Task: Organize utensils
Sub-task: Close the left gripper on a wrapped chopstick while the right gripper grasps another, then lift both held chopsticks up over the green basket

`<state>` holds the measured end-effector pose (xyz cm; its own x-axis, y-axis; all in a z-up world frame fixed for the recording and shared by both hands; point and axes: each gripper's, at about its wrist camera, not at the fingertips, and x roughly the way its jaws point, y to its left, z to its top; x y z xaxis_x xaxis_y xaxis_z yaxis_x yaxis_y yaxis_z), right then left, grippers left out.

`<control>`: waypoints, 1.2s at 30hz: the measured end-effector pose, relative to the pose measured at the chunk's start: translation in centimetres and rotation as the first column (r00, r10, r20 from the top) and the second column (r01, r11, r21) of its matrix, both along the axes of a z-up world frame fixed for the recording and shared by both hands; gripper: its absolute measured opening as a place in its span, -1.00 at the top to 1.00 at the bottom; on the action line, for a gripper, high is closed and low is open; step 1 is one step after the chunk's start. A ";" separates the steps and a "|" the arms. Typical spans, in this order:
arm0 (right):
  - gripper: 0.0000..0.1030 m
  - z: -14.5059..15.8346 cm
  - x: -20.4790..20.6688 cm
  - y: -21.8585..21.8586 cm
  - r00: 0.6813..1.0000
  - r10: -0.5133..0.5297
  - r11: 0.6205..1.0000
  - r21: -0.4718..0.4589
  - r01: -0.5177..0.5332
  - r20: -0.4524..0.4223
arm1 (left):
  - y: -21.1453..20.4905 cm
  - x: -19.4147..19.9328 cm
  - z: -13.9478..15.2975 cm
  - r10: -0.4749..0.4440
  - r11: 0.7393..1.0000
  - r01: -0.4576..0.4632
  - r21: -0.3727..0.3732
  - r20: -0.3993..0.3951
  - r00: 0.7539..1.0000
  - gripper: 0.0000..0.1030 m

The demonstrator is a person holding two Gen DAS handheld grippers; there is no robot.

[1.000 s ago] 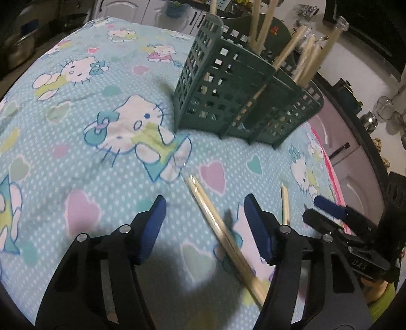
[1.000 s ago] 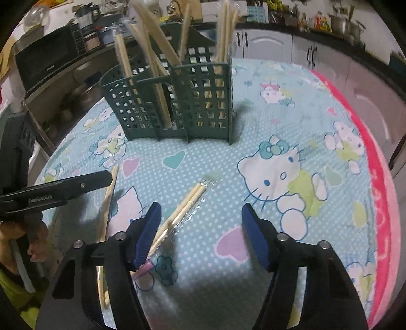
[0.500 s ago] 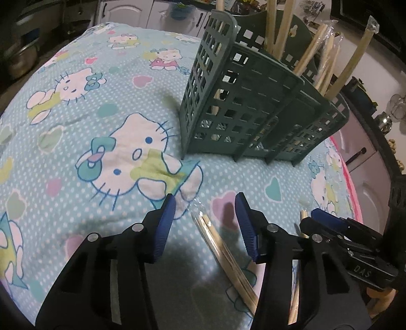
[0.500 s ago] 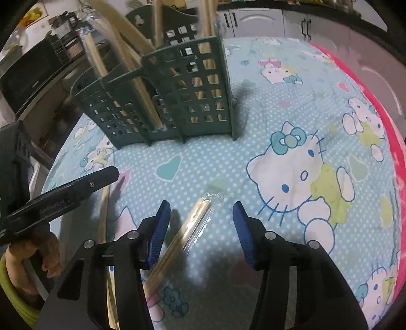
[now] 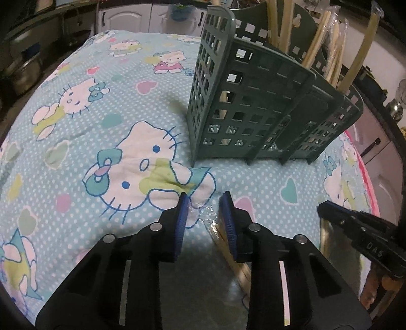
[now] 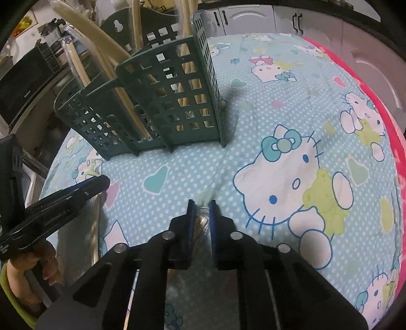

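Observation:
A green slotted utensil holder (image 5: 256, 106) stands on the Hello Kitty cloth and holds several wrapped chopstick pairs; it also shows in the right wrist view (image 6: 162, 101). My left gripper (image 5: 204, 203) has its jaws narrowed around the clear wrapper end of a wrapped chopstick pair (image 5: 228, 251) lying on the cloth. My right gripper (image 6: 201, 205) is shut on the end of another wrapped chopstick pair (image 6: 200, 220). Each gripper shows at the edge of the other's view, the right one in the left wrist view (image 5: 360, 233) and the left one in the right wrist view (image 6: 58, 203).
Another chopstick pair (image 6: 96, 228) lies on the cloth under the left gripper's body. The pink table edge (image 6: 375, 83) runs along the right. Kitchen cabinets (image 5: 132, 17) and a microwave (image 6: 25, 83) surround the table.
Both grippers have moved forward and down toward the holder. Both pairs of jaws have closed in, each around the tip of a wrapped chopstick pair.

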<state>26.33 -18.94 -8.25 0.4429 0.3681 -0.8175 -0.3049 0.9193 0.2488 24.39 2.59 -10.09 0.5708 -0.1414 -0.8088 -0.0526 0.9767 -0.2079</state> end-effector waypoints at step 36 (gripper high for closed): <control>0.96 14.3 -7.6 4.2 0.924 0.195 0.971 0.071 -0.230 0.329 | 2.6 -5.6 11.7 -0.039 0.985 0.084 -0.151 0.282 0.959 0.96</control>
<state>18.74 -14.73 6.07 0.5746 0.5592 -0.5976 -0.5692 0.7977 0.1993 18.79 5.14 1.61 0.7551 -0.2981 -0.5838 0.0886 0.9289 -0.3597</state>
